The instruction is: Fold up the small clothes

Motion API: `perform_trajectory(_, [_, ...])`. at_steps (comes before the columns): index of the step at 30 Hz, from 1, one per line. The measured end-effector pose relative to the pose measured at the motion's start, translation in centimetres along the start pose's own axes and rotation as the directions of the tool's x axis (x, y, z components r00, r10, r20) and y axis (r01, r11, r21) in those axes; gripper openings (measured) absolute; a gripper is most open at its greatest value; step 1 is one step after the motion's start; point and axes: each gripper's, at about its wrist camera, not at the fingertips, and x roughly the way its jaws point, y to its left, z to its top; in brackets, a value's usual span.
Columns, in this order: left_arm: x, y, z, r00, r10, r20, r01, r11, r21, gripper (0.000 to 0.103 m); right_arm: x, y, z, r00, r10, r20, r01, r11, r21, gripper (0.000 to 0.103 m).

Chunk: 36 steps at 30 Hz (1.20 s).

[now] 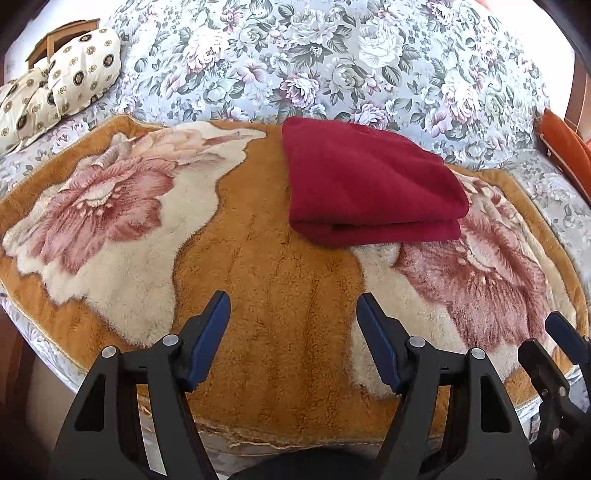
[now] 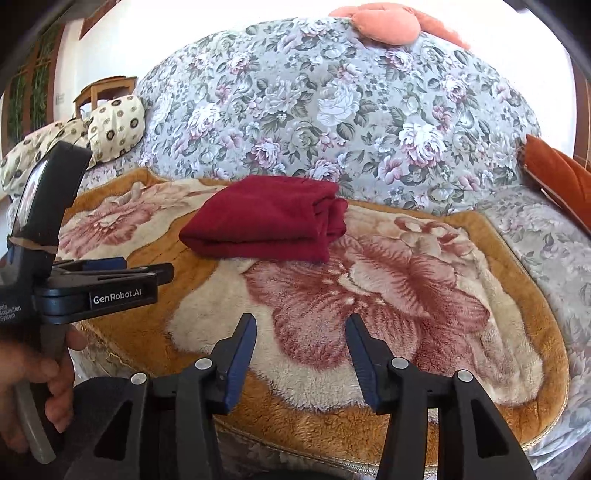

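Note:
A dark red garment [image 1: 369, 184] lies folded into a thick rectangle on the brown plush blanket [image 1: 273, 295] with big pink flowers. The right wrist view shows the red garment [image 2: 266, 221] too, at the far middle of the blanket [image 2: 369, 295]. My left gripper [image 1: 293, 301] hovers open over the blanket's near edge, well short of the garment, with nothing between its fingers. My right gripper [image 2: 301, 325] is also open and empty above the near part of the blanket. In the right wrist view the left gripper's body [image 2: 99, 284] shows at the left, held by a hand [image 2: 37, 384].
The blanket covers a bed with a grey floral quilt [image 1: 332, 66] heaped behind it. Cream patterned pillows [image 1: 74, 77] lie at the far left, an orange cushion [image 1: 565, 147] at the right, a pink cushion [image 2: 388, 22] on top of the quilt. A wooden chair [image 2: 103, 92] stands behind the pillows.

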Motion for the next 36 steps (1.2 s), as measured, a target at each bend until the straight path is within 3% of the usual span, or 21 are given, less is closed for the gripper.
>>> perform_trajectory(9, [0.3, 0.2, 0.1, 1.0, -0.014, -0.014, 0.014, 1.0, -0.001, 0.071, 0.0, -0.2, 0.0, 1.0, 0.006, 0.0, -0.006, 1.0, 0.012, 0.048])
perform_trajectory(15, [-1.0, -0.5, 0.1, 0.998, -0.03, 0.052, 0.028, 0.999, 0.031, 0.072, 0.1, -0.7, -0.1, 1.0, 0.017, -0.003, -0.017, 0.999, 0.034, 0.048])
perform_trajectory(17, [-1.8, -0.7, 0.1, 0.994, -0.051, 0.092, 0.047, 0.998, 0.046, 0.08, 0.1, -0.7, -0.1, 1.0, 0.017, -0.002, -0.017, 0.999, 0.033, 0.048])
perform_trajectory(22, [-3.1, -0.8, 0.5, 0.988, -0.091, 0.129, 0.084, 0.995, 0.059, 0.089, 0.2, -0.6, -0.3, 1.0, 0.016, -0.009, -0.016, 0.999, 0.03, 0.048])
perform_trajectory(26, [-3.9, 0.7, 2.4, 0.98, -0.179, 0.093, 0.182, 0.983, -0.033, 0.095, 0.4, -0.9, -0.1, 0.999, 0.027, -0.021, -0.026, 0.998, 0.05, 0.048])
perform_trajectory(27, [-4.0, 1.2, 2.6, 0.973, -0.199, 0.113, 0.207, 0.977, -0.056, 0.103, 0.5, -1.1, 0.0, 0.999, 0.035, -0.023, -0.034, 0.998, 0.053, 0.048])
perform_trajectory(29, [-3.5, 2.1, 2.4, 0.968, -0.21, 0.134, 0.224, 0.97, -0.096, 0.103, 0.9, -1.8, 0.8, 0.995, 0.1, -0.022, -0.097, 0.991, 0.093, 0.048])
perform_trajectory(32, [-0.4, 2.3, 0.6, 0.963, -0.27, 0.017, 0.269, 0.949, -0.164, 0.103, 2.9, -3.5, 2.4, 0.971, 0.237, 0.011, -0.235, 0.953, 0.193, 0.049])
perform_trajectory(35, [-0.8, 2.2, 0.4, 0.967, -0.252, 0.048, 0.256, 0.947, -0.193, 0.103, 6.7, -5.0, 3.3, 0.943, 0.333, 0.016, -0.318, 0.886, 0.337, 0.049])
perform_trajectory(36, [-0.9, 2.0, 0.4, 0.97, -0.238, 0.052, 0.244, 0.952, -0.185, 0.103, 8.5, -5.6, 3.4, 0.929, 0.37, 0.021, -0.346, 0.847, 0.402, 0.049])
